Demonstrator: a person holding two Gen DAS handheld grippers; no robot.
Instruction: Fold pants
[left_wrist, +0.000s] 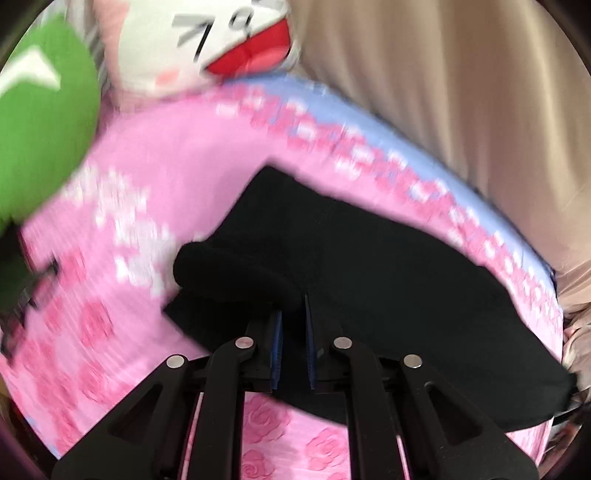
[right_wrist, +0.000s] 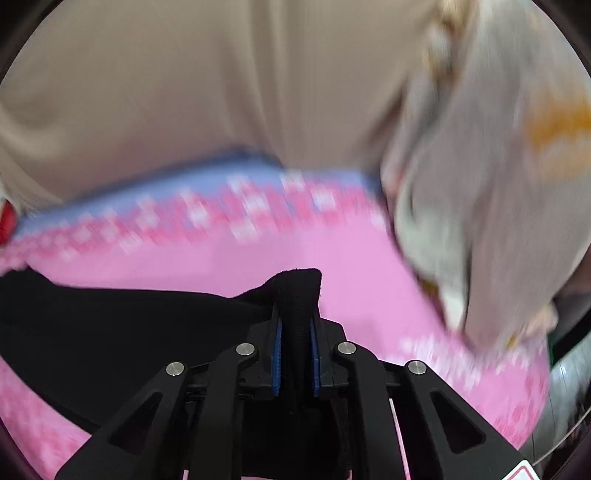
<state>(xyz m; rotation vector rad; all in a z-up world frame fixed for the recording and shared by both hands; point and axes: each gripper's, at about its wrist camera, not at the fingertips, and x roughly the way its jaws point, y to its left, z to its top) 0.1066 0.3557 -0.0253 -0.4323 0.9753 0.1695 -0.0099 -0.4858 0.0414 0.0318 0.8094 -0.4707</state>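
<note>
Covering the bed, a pink rose-print bedspread (left_wrist: 155, 177) with a pale blue border fills most of both blurred views, and a beige curtain (right_wrist: 207, 88) hangs behind its far edge. Black pants (left_wrist: 388, 266) lie spread across the bedspread, a rolled or folded-over edge bulging at the left side in the left wrist view. At the far end of the bed rest a white plush toy (left_wrist: 207, 40) with a red mouth and a green cushion (left_wrist: 48, 122); in the right wrist view a grey-white patterned cloth (right_wrist: 480, 192) hangs at the right. The right gripper (right_wrist: 295, 354) has its jaws clamped on a raised fold of the pants, the fabric standing up between the blue pads (right_wrist: 277, 354). The left gripper (left_wrist: 293, 343) sits low over the pants, its jaws narrowly apart; whether any fabric is caught between them cannot be told.
</note>
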